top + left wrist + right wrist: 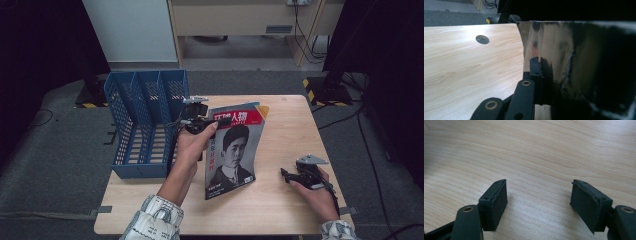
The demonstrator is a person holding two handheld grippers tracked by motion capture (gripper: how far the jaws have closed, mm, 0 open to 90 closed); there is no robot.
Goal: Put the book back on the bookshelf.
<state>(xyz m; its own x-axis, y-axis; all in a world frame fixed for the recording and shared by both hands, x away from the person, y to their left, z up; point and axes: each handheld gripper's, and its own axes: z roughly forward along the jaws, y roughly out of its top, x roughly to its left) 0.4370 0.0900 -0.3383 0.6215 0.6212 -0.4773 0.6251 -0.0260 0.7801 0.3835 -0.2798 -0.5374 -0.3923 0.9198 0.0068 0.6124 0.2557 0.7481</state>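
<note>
The magazine (pixel 235 150) stood near the middle of the wooden table (pixel 285 200), lifted and tilted, with its cover facing the high camera. Its long axis ran from about 12 o'clock to 6 o'clock, with the red title band at the far end and the lower edge toward the person; whether that lower edge touched the wood could not be told. The left gripper (pixel 212 121) was clamped on the magazine's left edge close to the top corner, and in the left gripper view its black jaws (pixel 536 72) were pressed tight on the glossy cover (pixel 564 57), which was very dark and full of reflections, so no print could be read there. The far jaw was hidden behind the page.

At about 9 o'clock from the magazine stood a blue file rack (pixel 145 125) with its compartments open upward; it was just beside the left hand (pixel 192 145).

The right gripper (pixel 287 175) rested at about 3 o'clock, well apart from the magazine, near the right edge of the table. Its pads (pixel 496 202) were spread wide with nothing but bare wood between them.
</note>
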